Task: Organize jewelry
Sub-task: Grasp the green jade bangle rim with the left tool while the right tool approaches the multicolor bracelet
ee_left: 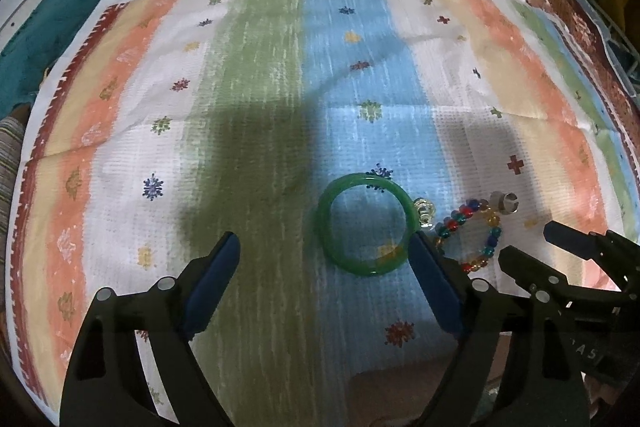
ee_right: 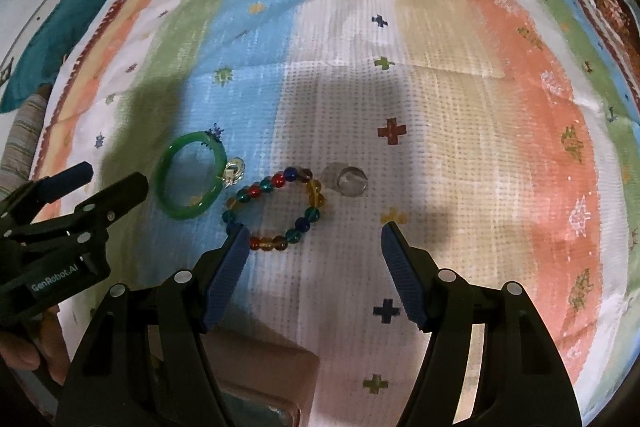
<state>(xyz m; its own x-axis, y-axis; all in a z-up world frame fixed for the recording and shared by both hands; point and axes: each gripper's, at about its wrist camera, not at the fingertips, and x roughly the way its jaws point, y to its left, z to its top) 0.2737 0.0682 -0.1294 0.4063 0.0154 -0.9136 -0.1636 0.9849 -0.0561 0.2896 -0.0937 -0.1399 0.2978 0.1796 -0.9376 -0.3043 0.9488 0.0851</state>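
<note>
Risk lay chiefly in the crowding of the pieces. The green bangle (ee_left: 366, 225) lay flat on the striped cloth (ee_left: 256, 75) with a small clear ring (ee_left: 425, 213) touching its rim, and the beaded bracelet (ee_right: 276, 209) lay just beside both. The left gripper (ee_left: 324, 259) hung above the cloth with jaws spread and nothing between the pads; one pad appeared over the bangle's edge, so a closing stroke could probably have nudged the bangle into the clear ring and scattered it. The right gripper (ee_right: 312, 239) likewise stood with jaws spread and empty, one pad over the bracelet's near beads; a pinch on a single bead might have let the smooth glass slip, or dragged the loop into the clear cylindrical piece (ee_right: 348, 179) just beside it. The two tools were near each other and could have collided.

The bangle was translucent, glossy, unbroken. The bracelet carried round blue, red, teal and amber beads in a closed loop.
</note>
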